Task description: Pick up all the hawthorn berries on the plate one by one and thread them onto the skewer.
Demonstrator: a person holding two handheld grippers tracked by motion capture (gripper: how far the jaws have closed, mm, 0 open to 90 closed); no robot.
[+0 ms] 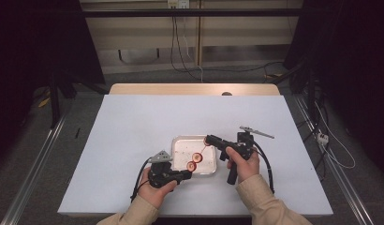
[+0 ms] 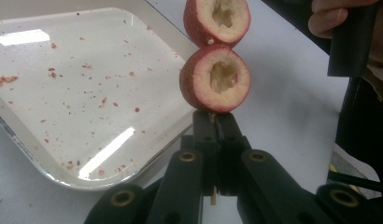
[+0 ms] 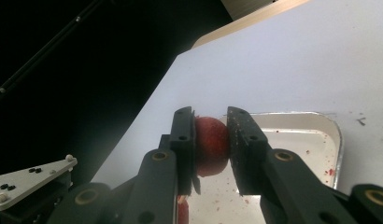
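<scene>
Two hollowed, red-skinned fruit halves are threaded on a thin wooden skewer (image 2: 212,198) over a metal tray (image 1: 180,143).

High view: the tray sits just below the centre of the frame on the white table (image 1: 134,122). The left gripper (image 1: 184,174) comes in from the lower left, the right gripper (image 1: 210,139) from the right of centre, and the two fruit halves lie between them above the tray's right half.

Left gripper view: its jaws are clenched on the skewer, whose pale end shows at the lower middle between the black jaws. The nearer fruit half (image 2: 215,79) sits directly above the jaw tips at centre frame, cut face to the camera, with pale flesh and an empty cavity. The farther fruit half (image 2: 216,21) is at the top edge, touching the nearer one. The tray takes up the left of the frame, and its floor is speckled with red bits. A hand (image 2: 334,16) on a black grip is in the upper right corner.

Right gripper view: its jaws are clamped on a red fruit half (image 3: 211,145), pads pressing on both sides, at centre frame with the tray behind and below it. It is probably the farther half on the skewer, though the angle is too poor to confirm this.
</scene>
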